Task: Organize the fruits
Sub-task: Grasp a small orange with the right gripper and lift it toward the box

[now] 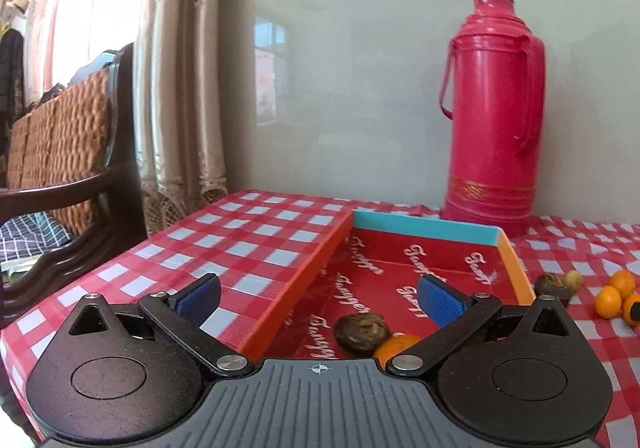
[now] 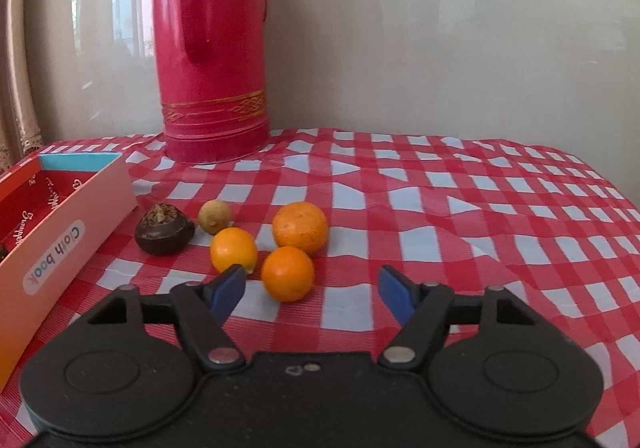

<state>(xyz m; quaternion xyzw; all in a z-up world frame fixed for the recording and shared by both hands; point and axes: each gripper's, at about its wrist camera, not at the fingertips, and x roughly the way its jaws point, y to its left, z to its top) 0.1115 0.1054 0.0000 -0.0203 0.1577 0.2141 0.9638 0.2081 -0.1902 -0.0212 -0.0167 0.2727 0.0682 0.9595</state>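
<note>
Three oranges (image 2: 288, 273) lie clustered on the checked cloth (image 2: 440, 208) just right of my box (image 2: 68, 224), round, no long axis. Its side label reads "Cloth book", upside down to me. A dark fruit (image 2: 164, 231) sits against the box. My right tongs (image 2: 312, 288) stand apart, empty; my left tongs (image 1: 320, 302) gape over the box wall.

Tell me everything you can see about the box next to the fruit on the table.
The box is a shallow, open tray that looks like cardboard, lying flat on the checked tablecloth. Its inner floor is red with white script, its far wall turquoise, its side walls orange. The outer side facing the loose fruit bears a white label reading "Cloth book". Inside, near the front, lie a dark brown fruit and an orange, which appear to touch. No fingers touch the box.
</note>
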